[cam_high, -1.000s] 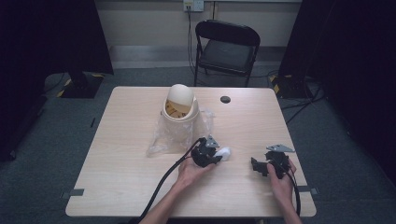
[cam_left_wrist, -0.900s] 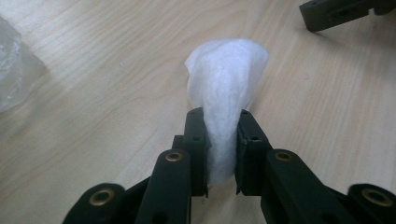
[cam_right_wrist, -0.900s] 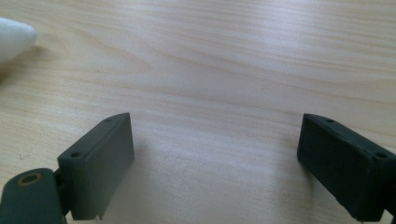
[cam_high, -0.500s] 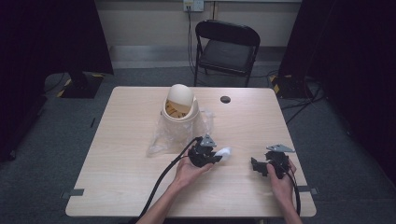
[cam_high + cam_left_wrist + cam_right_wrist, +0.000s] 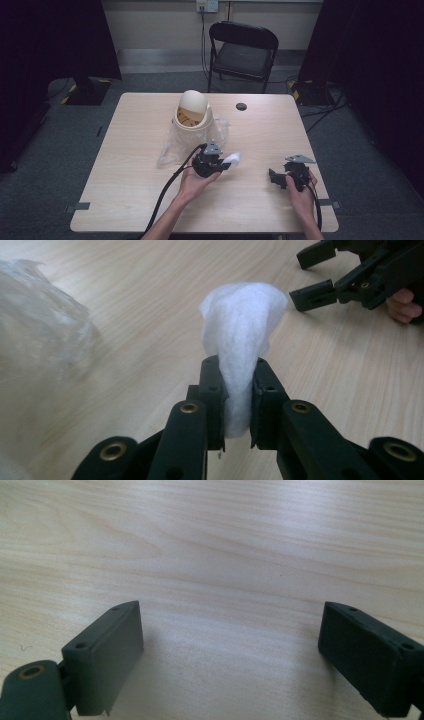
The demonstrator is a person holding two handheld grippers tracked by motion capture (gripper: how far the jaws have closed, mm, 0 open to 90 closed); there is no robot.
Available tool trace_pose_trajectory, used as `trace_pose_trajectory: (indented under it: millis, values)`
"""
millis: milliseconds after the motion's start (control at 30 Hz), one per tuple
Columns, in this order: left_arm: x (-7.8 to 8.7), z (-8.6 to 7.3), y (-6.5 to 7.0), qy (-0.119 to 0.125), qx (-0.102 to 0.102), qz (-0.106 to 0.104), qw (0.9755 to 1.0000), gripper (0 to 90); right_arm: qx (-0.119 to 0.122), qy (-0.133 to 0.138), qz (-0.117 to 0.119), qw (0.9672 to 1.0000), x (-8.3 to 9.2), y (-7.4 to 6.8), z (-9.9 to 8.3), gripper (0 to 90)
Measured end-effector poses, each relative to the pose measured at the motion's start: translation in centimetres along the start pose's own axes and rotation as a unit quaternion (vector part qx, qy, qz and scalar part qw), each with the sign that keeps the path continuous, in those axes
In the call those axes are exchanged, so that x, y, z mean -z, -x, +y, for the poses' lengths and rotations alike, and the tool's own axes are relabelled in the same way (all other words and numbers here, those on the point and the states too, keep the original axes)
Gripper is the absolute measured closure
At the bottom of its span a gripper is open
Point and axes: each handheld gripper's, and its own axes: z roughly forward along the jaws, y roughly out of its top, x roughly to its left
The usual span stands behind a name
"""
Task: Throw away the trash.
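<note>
on the table (image 5: pixel 125 165), a small bin (image 5: pixel 192 116) stands on a clear bag (image 5: pixel 172 145). near the bin's front, the left gripper (image 5: pixel 235 390) is clamped on a white wad (image 5: pixel 242 335); farther out, the right gripper (image 5: pixel 230 650) rests spread, empty. the wad is soft and pinched low, so i judge a quick swing could slip it free.

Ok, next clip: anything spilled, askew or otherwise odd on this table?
Nothing spilled or damaged. The clear plastic bag lies crumpled against the small cream bin, whose swing lid is tipped open. The left gripper pinches a white tissue wad; the right gripper rests open over bare wood.
</note>
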Motion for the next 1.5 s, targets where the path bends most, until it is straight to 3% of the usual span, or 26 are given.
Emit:
trace_pose_trajectory:
  millis: [67,267,567,700,1300,1500]
  values:
    - [0.4,0.1,0.0,0.012,0.004,-0.002,0.9999,79.7,0.0,0.0,0.0,1.0,0.0,0.0,0.0,10.2]
    - [1.6,0.2,-0.3,0.014,0.008,0.008,0.9998,80.1,0.0,0.0,0.0,1.0,0.0,0.0,0.0,10.2]
    - [3.9,0.6,-1.0,0.037,0.011,0.017,0.9991,80.2,0.0,0.0,0.0,1.0,0.0,0.0,0.0,10.2]
    - [5.1,0.9,-1.1,0.043,0.0,0.026,0.9987,80.1,0.0,0.0,0.0,1.0,0.0,0.0,0.0,10.2]
    - [9.5,1.4,-4.1,0.077,0.029,0.054,0.9951,79.9,0.0,0.0,0.0,1.0,0.0,0.0,0.0,10.2]
    - [10.5,1.5,-5.0,0.078,0.031,0.068,0.9942,79.9,0.0,0.0,0.0,1.0,0.0,0.0,0.0,10.2]
